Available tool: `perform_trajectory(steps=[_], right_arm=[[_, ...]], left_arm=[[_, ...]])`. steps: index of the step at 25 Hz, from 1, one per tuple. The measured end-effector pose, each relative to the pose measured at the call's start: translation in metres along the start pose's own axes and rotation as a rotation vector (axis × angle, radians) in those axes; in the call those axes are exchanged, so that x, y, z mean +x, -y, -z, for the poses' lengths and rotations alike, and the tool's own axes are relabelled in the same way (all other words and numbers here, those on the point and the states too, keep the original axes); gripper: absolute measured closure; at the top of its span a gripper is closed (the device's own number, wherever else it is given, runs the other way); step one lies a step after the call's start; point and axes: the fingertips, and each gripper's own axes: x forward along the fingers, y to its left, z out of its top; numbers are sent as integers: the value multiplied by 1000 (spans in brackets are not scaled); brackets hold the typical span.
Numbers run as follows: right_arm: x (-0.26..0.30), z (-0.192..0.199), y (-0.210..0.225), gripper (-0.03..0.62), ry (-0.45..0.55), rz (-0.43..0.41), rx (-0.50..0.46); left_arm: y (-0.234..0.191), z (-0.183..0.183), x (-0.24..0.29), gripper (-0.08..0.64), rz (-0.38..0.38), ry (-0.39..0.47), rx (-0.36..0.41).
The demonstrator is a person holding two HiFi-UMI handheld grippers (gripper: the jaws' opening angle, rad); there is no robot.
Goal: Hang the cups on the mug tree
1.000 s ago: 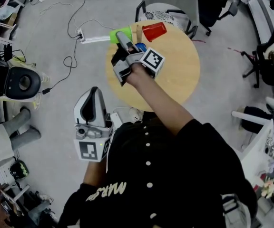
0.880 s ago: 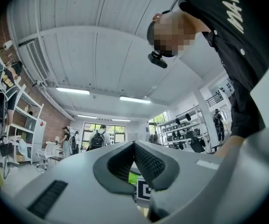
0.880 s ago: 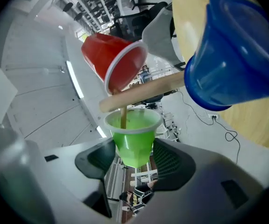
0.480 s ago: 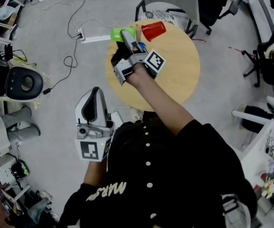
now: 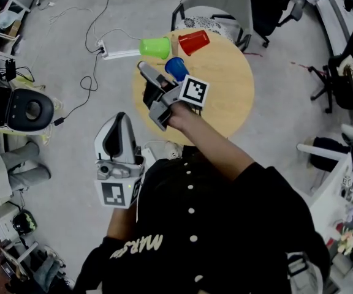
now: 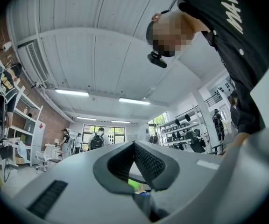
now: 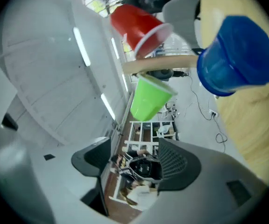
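A green cup [image 5: 155, 46] and a red cup [image 5: 193, 41] hang mouth-outward on the wooden mug tree [image 5: 175, 40] at the far edge of the round table [image 5: 231, 87]. A blue cup [image 5: 176, 68] sits just in front of the tree; whether it hangs on a peg I cannot tell. My right gripper [image 5: 148, 89] hovers near the blue cup, apart from it, jaws opening with nothing between them. Its own view shows the red cup [image 7: 137, 24], green cup [image 7: 149, 97], blue cup [image 7: 237, 55] and a tree arm [image 7: 162, 64] beyond the gripper [image 7: 134, 160]. My left gripper [image 5: 120, 122] is off the table, shut and empty [image 6: 134, 146].
A grey chair [image 5: 225, 2] stands behind the table. A power strip [image 5: 115, 51] with cables lies on the floor at the left. An office chair [image 5: 339, 81] is at the right. A round black-and-white device [image 5: 23, 108] sits at the far left.
My right gripper has drawn back from the cups toward me and to the left, with its jaws wider. The blue cup now stands free of it. My left gripper has stayed put.
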Motion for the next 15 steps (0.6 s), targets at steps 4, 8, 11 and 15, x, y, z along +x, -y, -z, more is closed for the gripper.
perform_trajectory(steps=[4, 8, 11, 15], right_arm=[[-26, 26, -28, 387, -187, 15, -346], [-58, 13, -54, 511, -204, 34, -580], [-83, -6, -62, 559, -190, 86, -764], [-113, -30, -78, 591, -170, 158, -1116]], left_arm=[[-7, -2, 1, 558, -14, 12, -13], [-10, -1, 9, 558, -13, 15, -16], [-11, 3, 12, 558, 9, 13, -13], [-3, 6, 24, 558, 30, -15, -73]])
